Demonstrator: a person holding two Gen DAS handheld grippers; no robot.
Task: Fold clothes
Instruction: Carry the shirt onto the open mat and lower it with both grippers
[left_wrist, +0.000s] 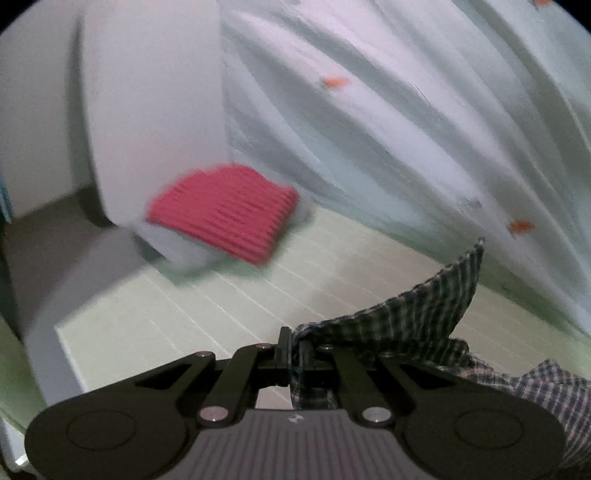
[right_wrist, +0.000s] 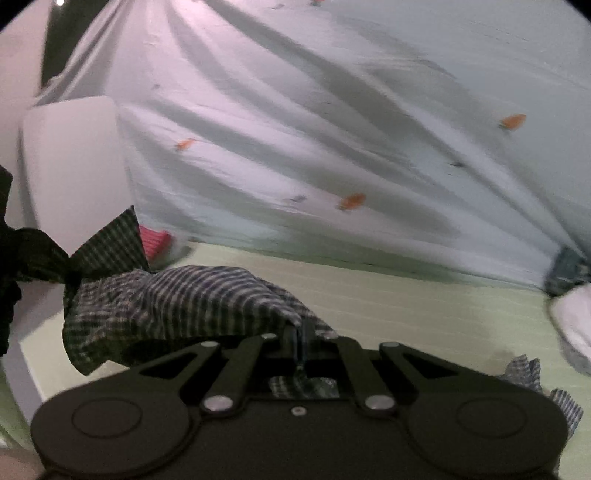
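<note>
Flanking checked garment (right_wrist: 177, 299): red cloth (left_wrist: 225, 212), curtain (right_wrist: 332, 110).

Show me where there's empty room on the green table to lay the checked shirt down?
The striped green tabletop is bare between the checked shirt and the draped white sheet. It is crowded far left by the red folded cloth and at the right edge by white fabric.
</note>
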